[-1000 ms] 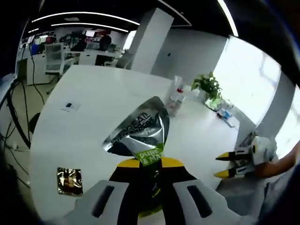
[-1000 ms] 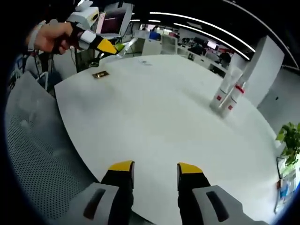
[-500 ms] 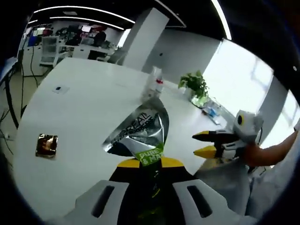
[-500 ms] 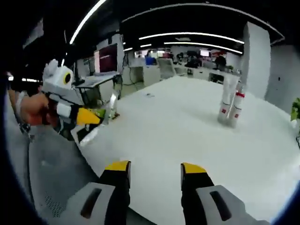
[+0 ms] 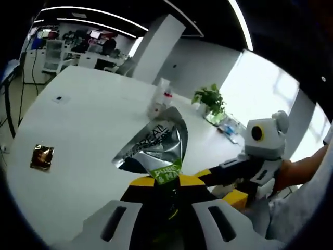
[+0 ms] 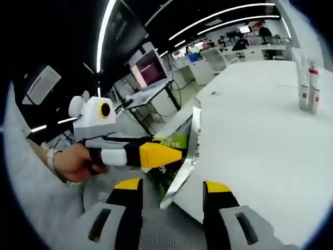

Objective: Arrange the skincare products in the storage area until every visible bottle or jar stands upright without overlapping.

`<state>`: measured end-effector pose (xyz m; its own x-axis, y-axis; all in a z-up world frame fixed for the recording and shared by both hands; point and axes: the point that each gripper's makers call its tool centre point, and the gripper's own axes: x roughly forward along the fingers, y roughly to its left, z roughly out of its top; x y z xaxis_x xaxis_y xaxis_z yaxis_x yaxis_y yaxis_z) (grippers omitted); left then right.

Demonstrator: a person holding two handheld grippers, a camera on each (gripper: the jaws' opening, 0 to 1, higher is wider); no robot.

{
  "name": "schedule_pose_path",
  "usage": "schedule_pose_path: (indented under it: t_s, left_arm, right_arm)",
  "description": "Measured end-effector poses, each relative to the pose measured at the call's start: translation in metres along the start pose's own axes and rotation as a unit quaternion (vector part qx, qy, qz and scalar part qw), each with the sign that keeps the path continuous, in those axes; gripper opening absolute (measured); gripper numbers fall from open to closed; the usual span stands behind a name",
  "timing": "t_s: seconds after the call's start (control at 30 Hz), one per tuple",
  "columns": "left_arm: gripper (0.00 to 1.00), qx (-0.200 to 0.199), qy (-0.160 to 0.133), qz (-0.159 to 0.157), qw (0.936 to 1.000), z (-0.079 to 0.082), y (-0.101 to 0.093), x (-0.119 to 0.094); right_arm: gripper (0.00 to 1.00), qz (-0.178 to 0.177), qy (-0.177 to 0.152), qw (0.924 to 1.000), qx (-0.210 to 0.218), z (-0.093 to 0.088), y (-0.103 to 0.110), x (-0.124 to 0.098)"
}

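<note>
The left gripper (image 5: 165,183) has its jaws pinching a silver squeeze tube (image 5: 155,147) with a green label, its crimped end fanning out toward 12 o'clock above the white counter (image 5: 83,120). The right gripper (image 5: 231,188) comes in at 4 o'clock, just beside the tube. A small gold sachet (image 5: 41,156) lies flat on the counter at 9 o'clock. Two upright white bottles (image 5: 157,100) stand close together farther off near 12 o'clock, with a potted plant (image 5: 210,101) beyond them.

In the right gripper view, the right gripper (image 6: 173,190) has its jaws spread with nothing between them; the tube (image 6: 183,151) hangs at the counter's (image 6: 260,120) edge, and the bottles (image 6: 307,83) stand at 2 o'clock.
</note>
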<state>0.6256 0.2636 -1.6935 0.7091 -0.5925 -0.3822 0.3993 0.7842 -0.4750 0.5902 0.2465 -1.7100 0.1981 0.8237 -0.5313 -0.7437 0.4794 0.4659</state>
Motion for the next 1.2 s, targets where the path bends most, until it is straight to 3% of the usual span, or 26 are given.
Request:
schedule_pose_path:
  t_s: [0.13,0.23,0.37,0.47,0.57,0.8,0.83,1.07,1.2]
  left_arm:
    - [0.09,0.008,-0.009,-0.025,0.9996,0.004,-0.014,0.002]
    - [0.09,0.013,-0.011,-0.029,0.9994,0.005,-0.018,0.003]
    - [0.14,0.001,-0.025,-0.036,0.9991,0.009,-0.019,0.003]
    - [0.15,-0.008,-0.031,-0.038,0.9988,0.011,-0.019,0.003]
    - [0.17,-0.011,-0.04,-0.042,0.9983,0.015,-0.02,0.002]
    - [0.15,-0.024,-0.061,-0.061,0.996,0.023,-0.024,0.0]
    - [0.15,-0.039,-0.077,-0.073,0.9936,0.029,-0.027,-0.001]
    - [0.42,-0.069,-0.108,-0.06,0.9899,0.041,-0.016,-0.005]
    - [0.53,-0.092,-0.112,-0.071,0.9869,0.044,-0.016,-0.004]
  right_arm:
    - [0.25,-0.002,-0.006,1.0,0.003,0.005,-0.004,-0.002]
    - [0.13,-0.006,-0.015,0.9994,0.029,0.008,-0.009,-0.005]
    - [0.01,0.039,-0.037,0.9948,0.086,0.01,-0.006,-0.014]
    - [0.0,0.038,-0.046,0.9944,0.087,0.01,-0.013,-0.022]
    - [0.0,0.077,-0.065,0.9873,0.122,0.015,-0.008,-0.03]
    - [0.0,0.118,-0.107,0.9729,0.167,0.025,-0.008,-0.046]
    - [0.0,0.123,-0.11,0.9714,0.171,0.026,-0.008,-0.048]
    - [0.0,0.135,-0.115,0.972,0.154,0.034,-0.008,-0.053]
    - [0.0,0.164,-0.118,0.9671,0.155,0.038,0.0,-0.056]
